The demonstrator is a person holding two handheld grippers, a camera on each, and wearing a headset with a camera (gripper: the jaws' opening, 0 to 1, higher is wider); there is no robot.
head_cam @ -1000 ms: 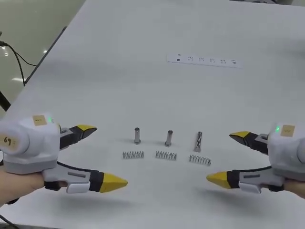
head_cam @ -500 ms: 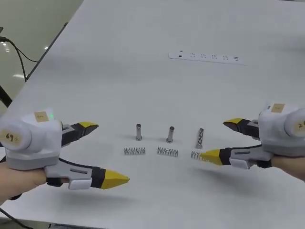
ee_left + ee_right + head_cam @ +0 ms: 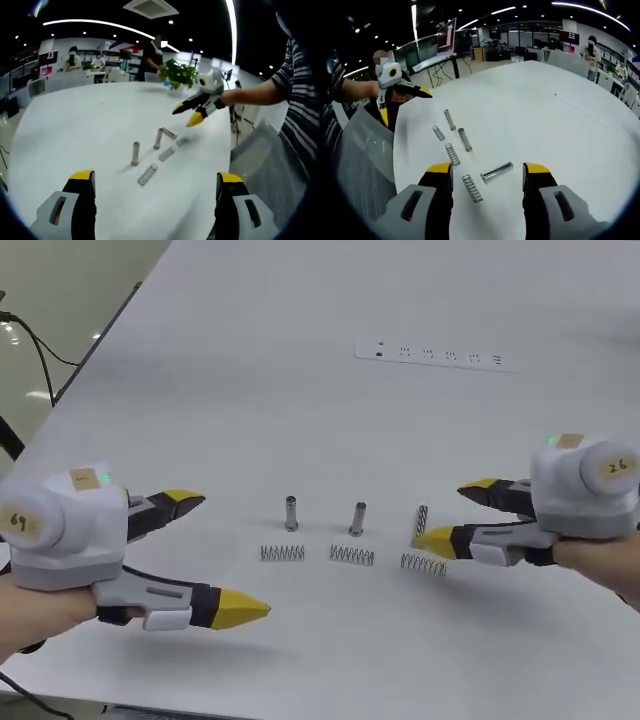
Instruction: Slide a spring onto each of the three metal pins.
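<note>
Three metal pins lie in a row on the white table: left pin, middle pin, right pin. In front of each lies a spring: left spring, middle spring, right spring. My right gripper is open, its jaws on either side of the right pin, which lies on its side, with the right spring close by. My left gripper hovers open to the left of the row, holding nothing.
A white power strip lies further back on the table. The table's left edge runs diagonally, with a black cable beyond it. A person's striped sleeve shows in the left gripper view.
My right gripper has moved left and slightly away from me, up to the right pin and spring. The left gripper has barely moved.
</note>
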